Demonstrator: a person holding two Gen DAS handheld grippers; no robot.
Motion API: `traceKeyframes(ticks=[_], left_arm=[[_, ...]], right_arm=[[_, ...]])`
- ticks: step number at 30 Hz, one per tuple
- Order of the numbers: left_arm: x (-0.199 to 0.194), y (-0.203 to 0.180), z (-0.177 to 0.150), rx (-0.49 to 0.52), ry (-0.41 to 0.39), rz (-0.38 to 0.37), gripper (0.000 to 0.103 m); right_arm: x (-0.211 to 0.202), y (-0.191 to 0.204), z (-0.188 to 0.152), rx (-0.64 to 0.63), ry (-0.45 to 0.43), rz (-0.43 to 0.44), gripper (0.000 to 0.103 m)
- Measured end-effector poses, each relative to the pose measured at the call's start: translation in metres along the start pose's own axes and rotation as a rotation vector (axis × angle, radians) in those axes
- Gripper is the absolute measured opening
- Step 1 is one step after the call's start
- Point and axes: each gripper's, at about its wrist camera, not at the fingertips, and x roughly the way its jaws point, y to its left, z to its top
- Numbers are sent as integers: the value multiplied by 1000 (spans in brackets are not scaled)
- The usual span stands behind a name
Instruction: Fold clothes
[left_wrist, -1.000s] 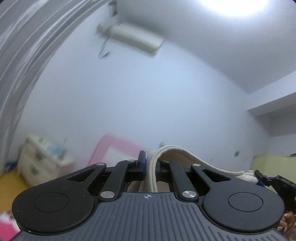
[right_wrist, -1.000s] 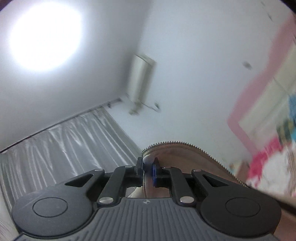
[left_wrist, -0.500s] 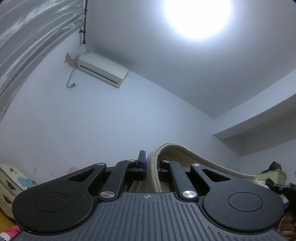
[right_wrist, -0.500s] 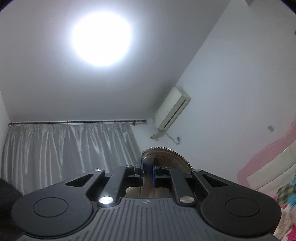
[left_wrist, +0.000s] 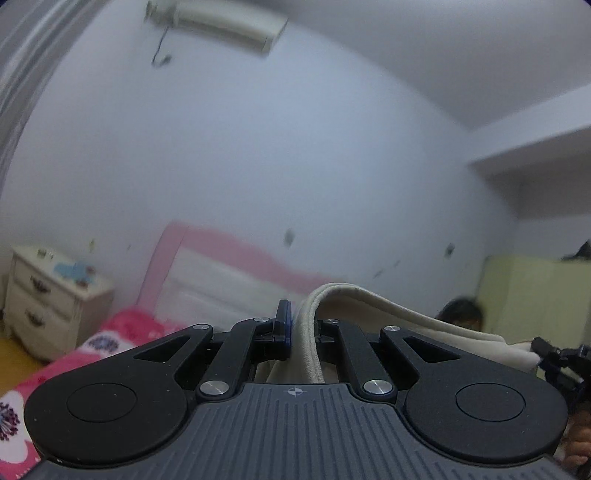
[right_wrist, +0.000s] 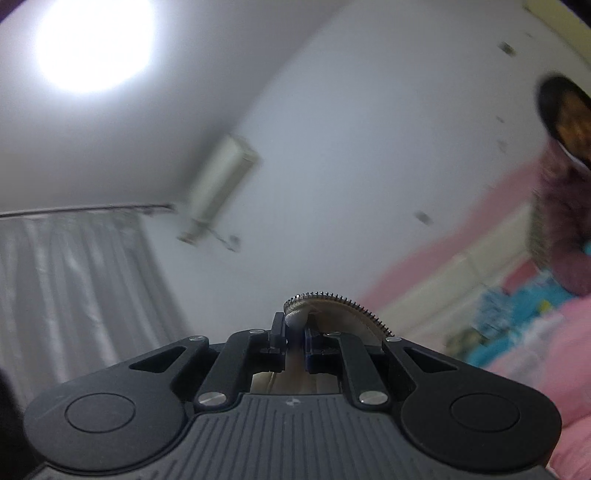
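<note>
Pinching the cream zip-up garment aloft, the left gripper closes tight on its folded hem and the right gripper on its zipper edge, where, judging by that thin bite, a tug could slip it free.

A wall-mounted air conditioner is seen high on the pale wall, with a cord hanging below its left end. Grey curtains are hung from a rod. A pink headboard is set against the wall, beside a cream nightstand with two drawers. A pink floral bedspread is spread below. A round ceiling light is lit.
</note>
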Motion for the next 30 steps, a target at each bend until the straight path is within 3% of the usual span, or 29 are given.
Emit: traceKeyframes(ticks=[9,15,17,19,20,22,23,24,27,30], left_arm=[[172,56,-89,50,169,172,4],[233,109,-145,52,290,339,4],[236,130,-168,46,340,411,5],[258,153,-189,39,461,452,8],[266,167,-202,-6,523,484,8],[280,197,-233,-126,660,535,30],[286,212,-249,-196,737,548,30],[284,222,-256,-254,755,554,31],[271,244,-266,-387,753,556,36],[255,241,-249,-399,737,505,43]], right_arm=[[138,-148,-82,44,115,-204,11],[207,-210,-140,0,229,-288,11],[225,-223,-165,-29,264,-311,11],[245,-234,-193,-56,314,-334,11],[254,-239,-207,-75,344,-350,12],[274,-254,-239,-114,440,-392,14],[283,-264,-256,-119,505,-435,22],[292,-274,-272,-117,590,-478,39],[297,-291,-301,-140,739,-626,43],[278,-292,-298,-118,754,-666,50]])
